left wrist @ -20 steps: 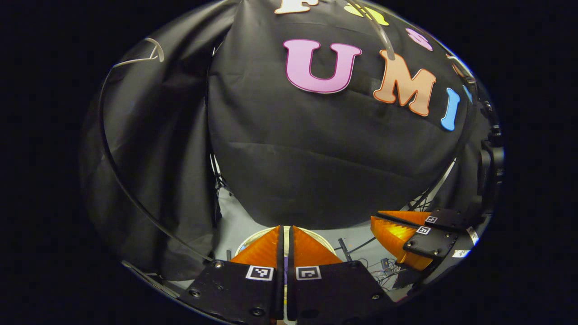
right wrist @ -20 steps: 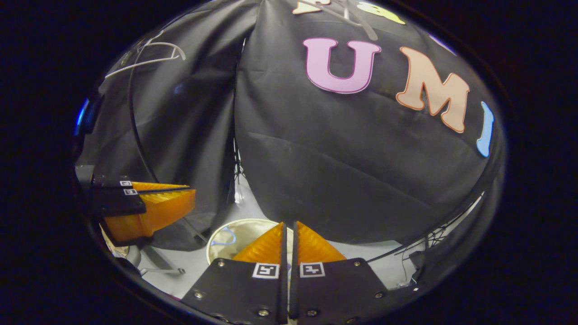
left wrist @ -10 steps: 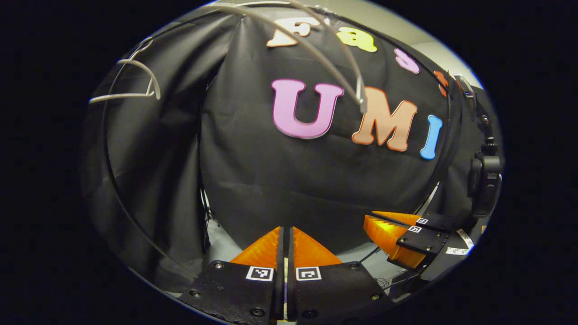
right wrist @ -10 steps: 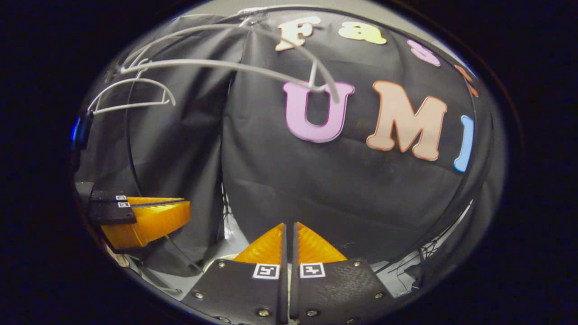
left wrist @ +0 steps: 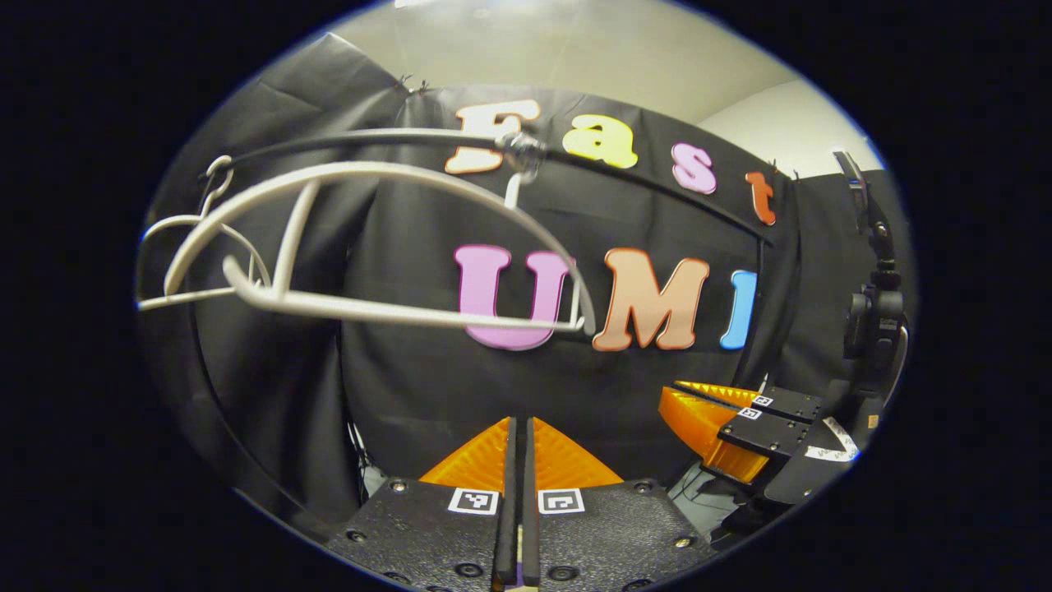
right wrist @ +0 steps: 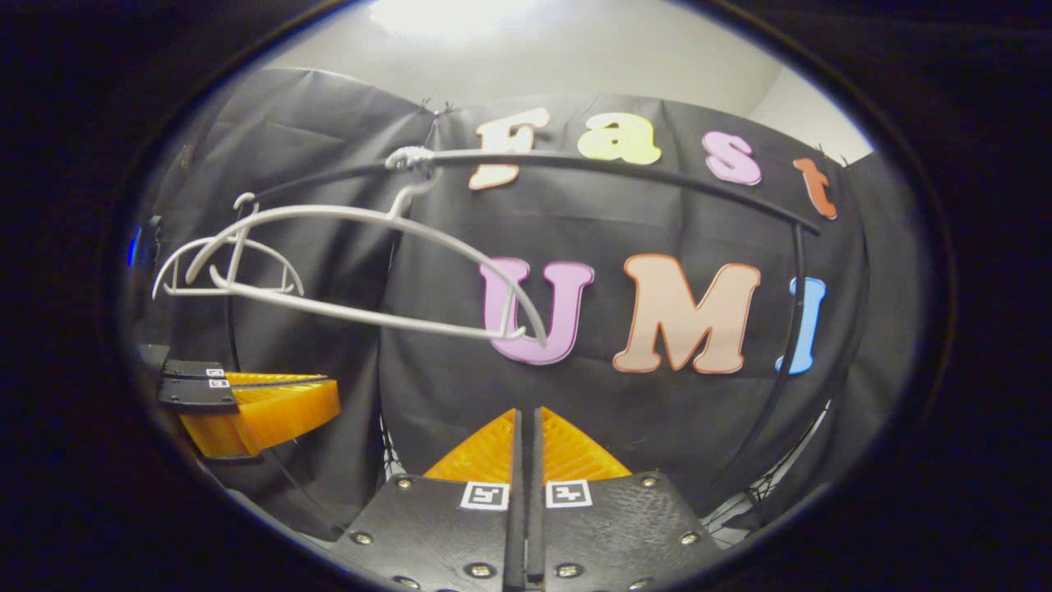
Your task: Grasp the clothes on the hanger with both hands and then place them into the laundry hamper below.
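Note:
A bare white hanger [left wrist: 370,311] hangs from a black rail [left wrist: 370,138] in front of the booth wall, above and ahead of both grippers. My left gripper [left wrist: 519,423] is shut with nothing between its fingers. To its right, lower than the hanger, my right gripper [left wrist: 670,403] is held level, fingers together. In the right gripper view the same hanger [right wrist: 362,311] hangs off the rail [right wrist: 559,159]. My right gripper [right wrist: 526,415] is shut and empty, with the left gripper [right wrist: 337,390] off to its left.
A second bare white hanger [left wrist: 177,298] hangs farther left on the rail, also seen as the second hanger [right wrist: 246,290] in the right gripper view. A black camera mount [left wrist: 875,321] stands at the right edge. Pale ceiling shows above the wall.
Both grippers have tipped upward. The pale round hamper and floor have dropped out of the bottom of both views, and the rail and hangers have come fully into view. Both stayed shut.

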Demonstrator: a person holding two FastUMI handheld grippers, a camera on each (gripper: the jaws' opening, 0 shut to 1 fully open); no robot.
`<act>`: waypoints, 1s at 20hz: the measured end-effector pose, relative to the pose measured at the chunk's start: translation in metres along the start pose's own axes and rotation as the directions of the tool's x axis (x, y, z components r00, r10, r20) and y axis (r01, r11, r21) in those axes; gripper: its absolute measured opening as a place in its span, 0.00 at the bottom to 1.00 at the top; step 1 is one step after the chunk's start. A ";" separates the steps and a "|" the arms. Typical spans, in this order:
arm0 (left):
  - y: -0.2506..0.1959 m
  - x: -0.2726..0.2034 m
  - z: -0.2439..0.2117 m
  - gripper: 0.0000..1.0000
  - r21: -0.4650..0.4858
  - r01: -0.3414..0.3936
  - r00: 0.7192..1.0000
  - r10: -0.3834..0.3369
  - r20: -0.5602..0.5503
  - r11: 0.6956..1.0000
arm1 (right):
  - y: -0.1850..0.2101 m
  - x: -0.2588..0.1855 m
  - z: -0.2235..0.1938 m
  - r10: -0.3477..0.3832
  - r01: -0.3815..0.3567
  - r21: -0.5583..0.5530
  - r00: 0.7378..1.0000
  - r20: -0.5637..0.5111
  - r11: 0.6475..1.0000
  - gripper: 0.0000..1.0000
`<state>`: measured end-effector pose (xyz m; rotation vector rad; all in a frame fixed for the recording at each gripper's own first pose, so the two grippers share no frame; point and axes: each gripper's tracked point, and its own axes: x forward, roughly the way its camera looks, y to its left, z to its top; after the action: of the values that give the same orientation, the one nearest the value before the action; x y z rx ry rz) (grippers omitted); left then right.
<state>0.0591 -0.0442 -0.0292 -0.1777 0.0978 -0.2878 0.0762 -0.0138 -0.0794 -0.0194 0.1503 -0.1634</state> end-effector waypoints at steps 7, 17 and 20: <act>-0.016 -0.024 0.073 0.04 0.050 0.005 0.990 -0.012 0.140 0.999 | -0.009 -0.029 0.074 -0.019 0.013 0.043 0.991 0.133 0.999 0.02; -0.020 -0.048 0.108 0.42 0.091 -0.022 0.975 0.001 0.220 0.996 | -0.006 -0.055 0.103 -0.011 -0.002 0.066 0.981 0.194 0.998 0.13; -0.022 -0.053 0.111 0.54 0.099 -0.021 0.972 -0.002 0.235 0.995 | -0.010 -0.061 0.110 -0.021 0.001 0.097 0.978 0.205 0.995 0.33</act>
<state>0.0160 -0.0314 0.0876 -0.1093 -0.1503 -0.2597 0.0316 -0.0129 0.0391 0.0593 -0.0652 -0.1786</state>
